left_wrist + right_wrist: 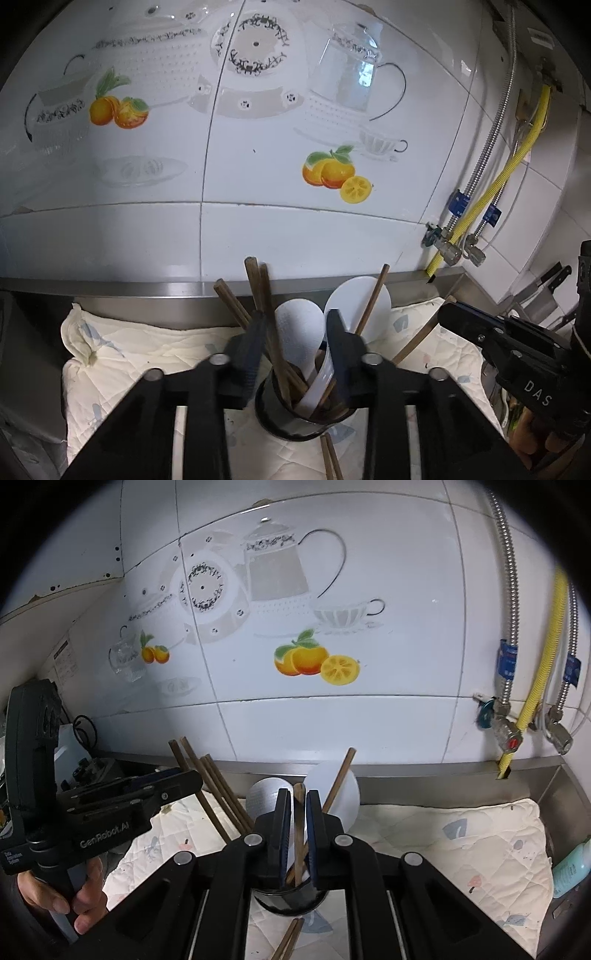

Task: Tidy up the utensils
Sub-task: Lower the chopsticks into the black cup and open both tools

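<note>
Our left gripper (293, 325) hangs with fingers parted over the dark cup (295, 421), pressing nothing; its base is hidden. Inside stand chopsticks (258, 291) and white spoons (299, 332). Our right gripper (295, 805) pinches one chopstick (300, 834), lower end unseen. The bench's quilted cloth (443, 834) carries everything.

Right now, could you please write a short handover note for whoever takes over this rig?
Left gripper: open over the black cup, nothing held.
Right gripper: fingers nearly shut on a wooden chopstick standing in the cup.
Done: two white rice paddles and several chopsticks are in the cup.
Left: seat the held chopstick; pick up the chopstick pair lying on the cloth in front of the cup.
</note>
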The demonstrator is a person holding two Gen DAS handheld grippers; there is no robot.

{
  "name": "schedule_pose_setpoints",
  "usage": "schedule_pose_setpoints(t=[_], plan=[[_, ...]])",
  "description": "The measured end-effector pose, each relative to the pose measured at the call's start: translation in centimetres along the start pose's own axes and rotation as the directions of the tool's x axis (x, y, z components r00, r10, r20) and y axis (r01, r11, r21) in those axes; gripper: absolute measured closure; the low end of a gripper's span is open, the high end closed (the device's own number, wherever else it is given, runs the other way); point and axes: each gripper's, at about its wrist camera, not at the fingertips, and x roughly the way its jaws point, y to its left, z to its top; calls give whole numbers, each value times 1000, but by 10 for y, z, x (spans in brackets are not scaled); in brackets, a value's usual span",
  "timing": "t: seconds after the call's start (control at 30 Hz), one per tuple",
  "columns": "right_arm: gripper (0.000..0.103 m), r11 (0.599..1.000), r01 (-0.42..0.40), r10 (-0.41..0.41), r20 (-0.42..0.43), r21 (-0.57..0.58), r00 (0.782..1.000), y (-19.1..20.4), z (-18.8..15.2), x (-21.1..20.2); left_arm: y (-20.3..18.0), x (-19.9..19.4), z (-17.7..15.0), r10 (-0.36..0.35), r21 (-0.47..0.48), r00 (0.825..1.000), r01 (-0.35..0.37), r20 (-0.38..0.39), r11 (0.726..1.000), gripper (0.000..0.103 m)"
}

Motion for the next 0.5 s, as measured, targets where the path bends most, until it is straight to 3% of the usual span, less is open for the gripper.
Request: schedule_pose_setpoints(t=[0.23,0.3,0.5], plan=[[88,1000,-6,6,28,7,1000,-2,1,-13,0,-3,0,10,3,1000,-11,7,1000,65],[76,1000,-13,13,39,8,999,-2,1,-18,1,-6,-1,12,-2,1000,-12,8,1000,65],[75,1000,-13,14,45,-18,999,4,-7,-31,3,-20,-4,23,-3,1000,-23,11,1000,65]])
